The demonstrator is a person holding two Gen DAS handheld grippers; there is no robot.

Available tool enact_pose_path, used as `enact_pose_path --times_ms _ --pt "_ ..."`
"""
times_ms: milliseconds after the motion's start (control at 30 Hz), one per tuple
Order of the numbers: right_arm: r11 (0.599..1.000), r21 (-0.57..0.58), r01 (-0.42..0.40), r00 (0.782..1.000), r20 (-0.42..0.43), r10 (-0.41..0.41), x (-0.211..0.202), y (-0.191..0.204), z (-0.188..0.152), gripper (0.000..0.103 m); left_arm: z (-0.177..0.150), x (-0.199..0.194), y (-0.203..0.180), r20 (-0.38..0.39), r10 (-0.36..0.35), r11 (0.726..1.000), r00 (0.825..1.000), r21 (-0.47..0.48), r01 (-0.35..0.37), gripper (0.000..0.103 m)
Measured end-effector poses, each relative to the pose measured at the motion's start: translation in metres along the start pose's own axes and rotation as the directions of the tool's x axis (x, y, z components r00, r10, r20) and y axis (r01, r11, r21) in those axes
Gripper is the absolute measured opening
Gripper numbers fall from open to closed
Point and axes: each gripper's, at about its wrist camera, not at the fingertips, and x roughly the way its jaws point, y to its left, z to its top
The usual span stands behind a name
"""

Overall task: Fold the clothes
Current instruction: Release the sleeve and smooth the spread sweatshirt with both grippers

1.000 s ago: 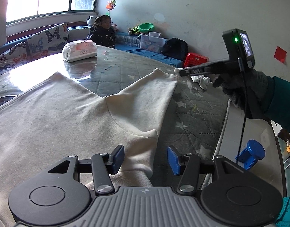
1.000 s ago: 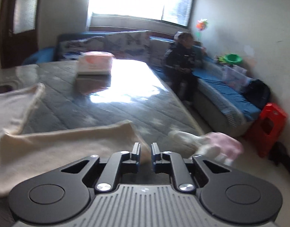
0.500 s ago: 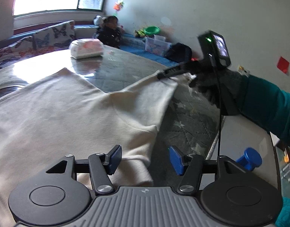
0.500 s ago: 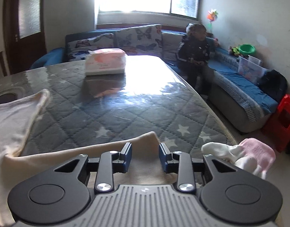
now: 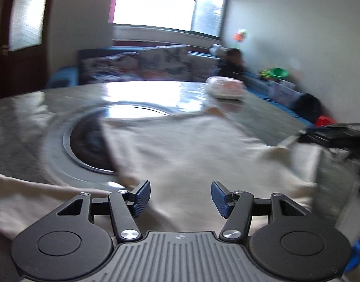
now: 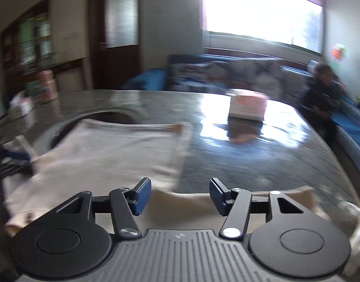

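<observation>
A cream garment [image 5: 191, 150] lies spread on the grey quilted table [image 5: 144, 89], partly over a round recessed opening [image 5: 86, 141]. My left gripper [image 5: 178, 198] is open and empty just above the cloth. My right gripper [image 6: 178, 196] is open and empty over a cream edge [image 6: 184, 202] of the garment [image 6: 109, 152], and it shows blurred at the right edge of the left wrist view [image 5: 335, 136]. The left gripper appears blurred at the left edge of the right wrist view [image 6: 8, 162].
A tissue pack [image 6: 248, 107] stands on the far side of the table [image 6: 262, 159]. A child [image 6: 323, 94] sits on the blue sofa [image 6: 351, 136] beyond it. Small white and pink clothes [image 6: 358, 225] lie at the right table edge. Boxes [image 6: 22, 103] stand far left.
Both views have swung left and are blurred. My right gripper has opened wide, from nearly shut a second ago. The left gripper has stayed open and now faces the round opening.
</observation>
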Motion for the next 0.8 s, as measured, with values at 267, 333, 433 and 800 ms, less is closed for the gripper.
enact_pose_path --times_ms 267,333,433,800 --pt "0.979 -0.1 -0.176 0.984 -0.049 0.172 0.016 0.056 -0.002 0.06 -0.008 0.017 0.027 -0.061 0.03 0.998 0.998 -0.046 -0.033 0.059" --pt "0.976 -0.113 -0.185 0.982 -0.066 0.179 0.018 0.06 -0.005 0.06 -0.01 0.013 0.026 -0.074 0.052 0.998 0.996 -0.029 -0.055 0.058" --pt "0.971 -0.132 -0.2 0.978 -0.092 0.189 0.021 0.067 -0.01 0.061 -0.012 0.005 0.027 -0.086 0.085 0.996 0.993 -0.017 -0.086 0.056" --pt "0.966 -0.146 -0.213 0.969 -0.162 0.189 0.028 0.073 -0.025 0.064 0.017 0.006 0.014 0.017 0.007 0.996 1.0 -0.084 -0.005 0.058"
